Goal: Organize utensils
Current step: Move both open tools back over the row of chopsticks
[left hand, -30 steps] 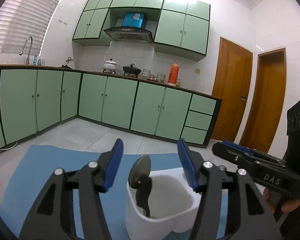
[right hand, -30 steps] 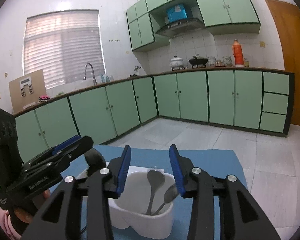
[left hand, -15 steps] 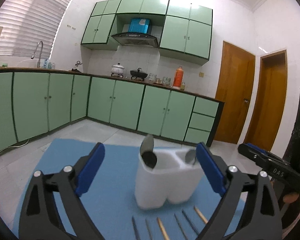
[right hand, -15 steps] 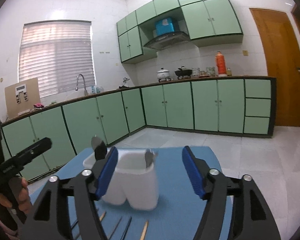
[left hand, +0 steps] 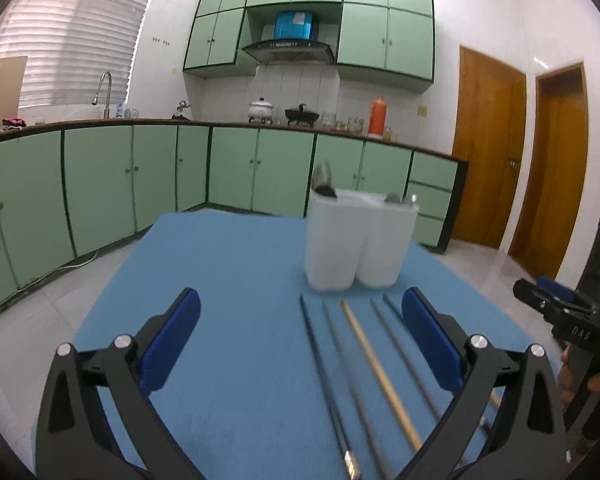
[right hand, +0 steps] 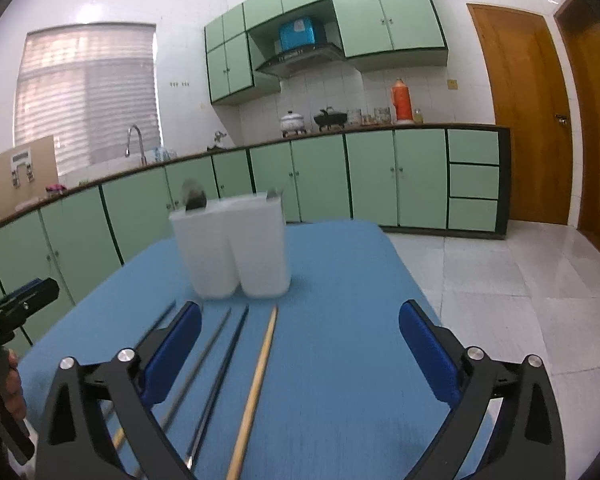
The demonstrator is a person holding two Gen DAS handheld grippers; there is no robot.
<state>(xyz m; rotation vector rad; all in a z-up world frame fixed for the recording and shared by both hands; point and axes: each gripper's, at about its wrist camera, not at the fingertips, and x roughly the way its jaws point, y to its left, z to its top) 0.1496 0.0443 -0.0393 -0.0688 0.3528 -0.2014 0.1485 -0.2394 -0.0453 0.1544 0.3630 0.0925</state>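
Note:
A white two-part utensil holder stands on a blue mat; spoon tips stick out of its top. It also shows in the right wrist view. Several chopsticks lie side by side in front of it, dark ones and a wooden one; the wooden chopstick also shows in the right wrist view. My left gripper is open and empty, low over the mat above the chopsticks. My right gripper is open and empty too.
Green kitchen cabinets and a counter with pots and an orange flask run behind the table. A sink tap is at the left. Wooden doors are at the right. Tiled floor surrounds the table.
Both grippers have pulled back from the holder and dropped lower. Their jaws have opened wider. The chopsticks on the mat now show in full.

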